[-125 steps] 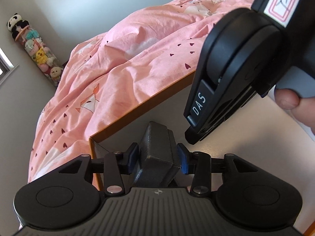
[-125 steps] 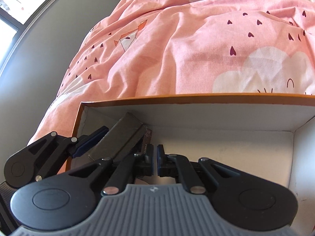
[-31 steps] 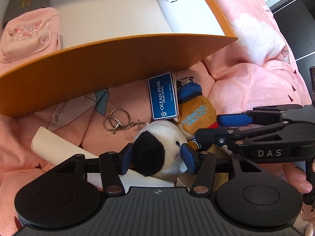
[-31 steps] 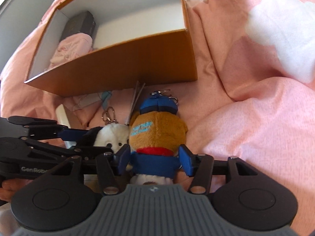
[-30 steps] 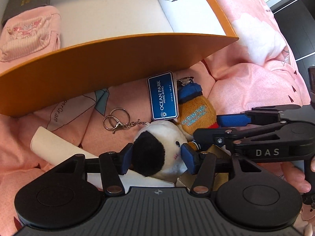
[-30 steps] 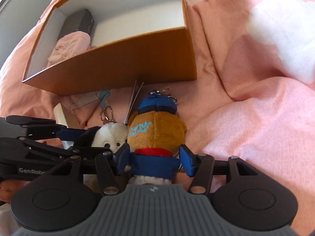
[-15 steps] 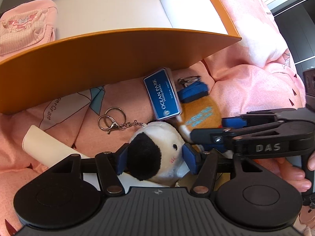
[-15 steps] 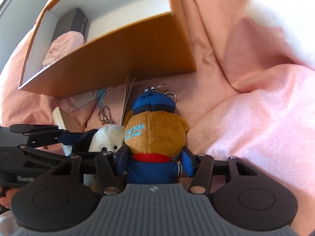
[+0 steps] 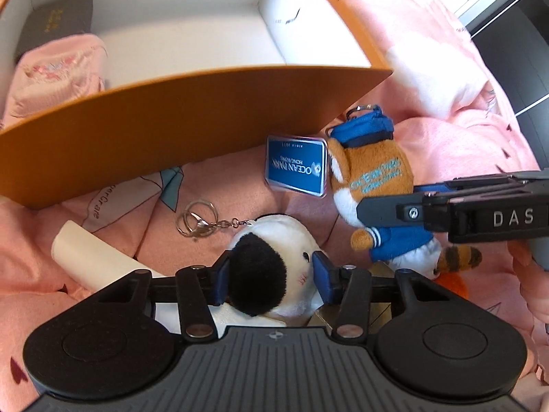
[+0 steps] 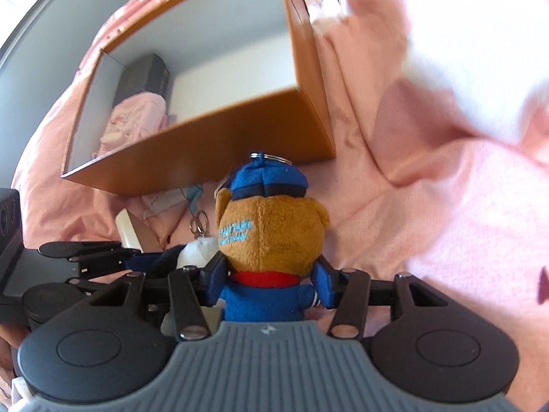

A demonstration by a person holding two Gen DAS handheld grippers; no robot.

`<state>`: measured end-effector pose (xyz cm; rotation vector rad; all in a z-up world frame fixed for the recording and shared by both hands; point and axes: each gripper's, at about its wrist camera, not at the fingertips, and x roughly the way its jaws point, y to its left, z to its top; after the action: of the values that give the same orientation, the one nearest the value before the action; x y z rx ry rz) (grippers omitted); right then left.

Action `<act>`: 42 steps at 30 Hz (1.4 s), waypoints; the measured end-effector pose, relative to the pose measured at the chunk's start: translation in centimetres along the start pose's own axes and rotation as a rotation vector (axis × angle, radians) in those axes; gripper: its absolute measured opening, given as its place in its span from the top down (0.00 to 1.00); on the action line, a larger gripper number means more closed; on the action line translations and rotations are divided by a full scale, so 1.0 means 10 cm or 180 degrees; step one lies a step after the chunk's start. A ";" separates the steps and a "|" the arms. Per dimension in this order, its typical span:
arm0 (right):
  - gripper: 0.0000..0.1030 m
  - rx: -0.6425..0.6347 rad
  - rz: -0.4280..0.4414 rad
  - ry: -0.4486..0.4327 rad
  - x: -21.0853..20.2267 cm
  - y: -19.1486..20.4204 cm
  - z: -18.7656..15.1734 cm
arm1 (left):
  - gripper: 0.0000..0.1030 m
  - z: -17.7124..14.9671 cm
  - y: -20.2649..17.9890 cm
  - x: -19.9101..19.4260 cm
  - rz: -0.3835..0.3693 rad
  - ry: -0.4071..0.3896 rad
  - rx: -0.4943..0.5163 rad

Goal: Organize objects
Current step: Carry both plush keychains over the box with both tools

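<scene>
Compared with a second ago, the brown bear plush (image 9: pixel 372 175) no longer lies flat on the pink bedcover (image 9: pixel 446 79): it has been raised, its blue tag (image 9: pixel 295 169) now hangs turned about, close to the near wall of the orange box (image 9: pixel 171 120). The black-and-white plush (image 9: pixel 271 261) has also shifted slightly, its key ring (image 9: pixel 197 218) trailing on the cover to the left.

Both views are blurred at the far side. In the left wrist view the lower half of the black-and-white plush is hidden behind the tool body, and the bear's middle is covered by the right tongs (image 9: pixel 387 206). A pale rolled sheet (image 9: pixel 92 257) at the left is partly cut off by the tool. What lies under the plush toys, a yellowish flat thing, cannot be made out.

The left tongs (image 9: pixel 271 276) are about half open and closing, their blue pads pressed against the sides of the black-and-white plush. The right tongs (image 10: pixel 271 283) are likewise closing, clamped on the bear's neck and blue jacket.

Inside the box, at its far left corner, sit a dark case (image 10: pixel 144 75) and a pink pouch (image 10: pixel 133 120).
</scene>
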<state>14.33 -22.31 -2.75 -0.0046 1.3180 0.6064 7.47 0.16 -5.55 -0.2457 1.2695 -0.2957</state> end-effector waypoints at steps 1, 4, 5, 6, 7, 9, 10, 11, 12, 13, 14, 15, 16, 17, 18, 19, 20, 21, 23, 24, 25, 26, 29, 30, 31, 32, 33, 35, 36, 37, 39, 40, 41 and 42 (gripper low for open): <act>0.48 -0.0042 -0.0011 -0.0057 -0.04 0.02 0.00 | 0.48 -0.01 -0.01 -0.04 0.0015 -0.0052 0.0016; 0.48 -0.0163 -0.0035 -0.0212 -0.16 0.08 0.02 | 0.49 -0.02 -0.06 -0.21 0.0123 -0.0275 0.0096; 0.48 -0.0196 -0.0045 -0.0253 -0.19 0.10 0.02 | 0.50 -0.01 -0.08 -0.28 0.0171 -0.0357 0.0127; 0.48 -0.0220 -0.0053 -0.0284 -0.21 0.12 0.03 | 0.50 -0.01 -0.09 -0.34 0.0209 -0.0430 0.0156; 0.48 -0.0243 -0.0058 -0.0315 -0.24 0.14 0.04 | 0.51 -0.01 -0.09 -0.41 0.0244 -0.0491 0.0166; 0.48 -0.0287 -0.0028 -0.0368 -0.28 0.17 0.05 | 0.51 -0.01 -0.10 -0.53 0.0325 -0.0602 0.0180; 0.48 -0.0306 -0.0006 -0.0396 -0.32 0.20 0.05 | 0.51 -0.01 -0.09 -0.59 0.0347 -0.0656 0.0177; 0.48 -0.0333 0.0005 -0.0428 -0.35 0.22 0.06 | 0.51 -0.01 -0.08 -0.65 0.0360 -0.0702 0.0169; 0.48 -0.0354 0.0007 -0.0456 -0.37 0.24 0.07 | 0.51 -0.01 -0.08 -0.69 0.0340 -0.0750 0.0158; 0.48 -0.0374 0.0015 -0.0485 -0.41 0.27 0.07 | 0.51 -0.01 -0.09 -0.73 0.0312 -0.0787 0.0151; 0.48 -0.0389 0.0032 -0.0509 -0.43 0.29 0.08 | 0.51 0.00 -0.12 -0.77 0.0293 -0.0817 0.0153; 0.48 -0.0409 0.0049 -0.0534 -0.45 0.31 0.08 | 0.51 0.03 -0.18 -0.76 0.0295 -0.0850 0.0166; 0.48 -0.0433 0.0062 -0.0558 -0.47 0.34 0.09 | 0.51 0.03 -0.21 -0.80 0.0312 -0.0882 0.0187; 0.48 -0.0456 0.0075 -0.0592 -0.50 0.37 0.09 | 0.51 0.04 -0.24 -0.83 0.0330 -0.0911 0.0208; 0.48 -0.0475 0.0083 -0.0624 -0.52 0.39 0.10 | 0.51 0.06 -0.28 -0.84 0.0340 -0.0939 0.0219; 0.48 -0.0496 0.0090 -0.0663 -0.56 0.43 0.09 | 0.51 0.08 -0.30 -0.88 0.0340 -0.0967 0.0222; 0.48 -0.0510 0.0100 -0.0695 -0.60 0.45 0.10 | 0.51 0.09 -0.31 -0.91 0.0337 -0.0994 0.0218; 0.48 -0.0528 0.0116 -0.0728 -0.64 0.48 0.10 | 0.51 0.09 -0.33 -0.95 0.0334 -0.1030 0.0219; 0.48 -0.0564 0.0154 -0.0800 -0.72 0.53 0.11 | 0.51 0.12 -0.34 -1.04 0.0330 -0.1116 0.0221; 0.48 -0.0578 0.0167 -0.0831 -0.75 0.55 0.11 | 0.51 0.12 -0.35 -1.09 0.0335 -0.1161 0.0234; 0.48 -0.0592 0.0184 -0.0865 -0.79 0.57 0.12 | 0.51 0.12 -0.36 -1.14 0.0339 -0.1205 0.0245; 0.48 -0.0602 0.0203 -0.0893 -0.82 0.59 0.13 | 0.51 0.12 -0.36 -1.19 0.0343 -0.1248 0.0253; 0.48 -0.0611 0.0265 -0.0979 -0.89 0.63 0.18 | 0.51 0.17 -0.37 -1.32 0.0387 -0.1365 0.0283; 0.48 -0.0611 0.0290 -0.1005 -0.91 0.65 0.20 | 0.51 0.19 -0.37 -1.35 0.0404 -0.1399 0.0296; 0.48 -0.0607 0.0319 -0.1043 -0.95 0.66 0.23 | 0.51 0.22 -0.36 -1.39 0.0413 -0.1427 0.0307; 0.48 -0.0613 0.0342 -0.1082 -0.98 0.68 0.25 | 0.51 0.25 -0.36 -1.42 0.0418 -0.1453 0.0320; 0.48 -0.0622 0.0361 -0.1119 -1.00 0.70 0.28 | 0.51 0.29 -0.35 -1.46 0.0426 -0.1479 0.0335; 0.48 -0.0644 0.0395 -0.1210 -1.05 0.76 0.35 | 0.51 0.36 -0.34 -1.54 0.0446 -0.1528 0.0359; 0.48 -0.0659 0.0409 -0.1247 -1.07 0.78 0.38 | 0.51 0.40 -0.33 -1.58 0.0462 -0.1557 0.0380; 0.48 -0.0674 0.0427 -0.1290 -1.10 0.81 0.41 | 0.51 0.44 -0.31 -1.62 0.0473 -0.1585 0.0396; 0.48 -0.0682 0.0479 -0.1382 -1.13 0.85 0.49 | 0.51 0.53 -0.27 -1.69 0.0474 -0.1626 0.0401; 0.48 -0.0687 0.0515 -0.1432 -1.15 0.87 0.54 | 0.51 0.59 -0.25 -1.73 0.0475 -0.1647 0.0405; 0.48 -0.0686 0.0546 -0.1474 -1.16 0.89 0.59 | 0.51 0.63 -0.22 -1.76 0.0480 -0.1662 0.0401; 0.48 -0.0682 0.0575 -0.1511 -1.16 0.90 0.63 | 0.51 0.69 -0.19 -1.77 0.0489 -0.1665 0.0394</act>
<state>14.87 -17.37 12.46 0.0796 0.7948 0.8420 9.18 4.72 12.93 -0.1073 0.7446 -0.1615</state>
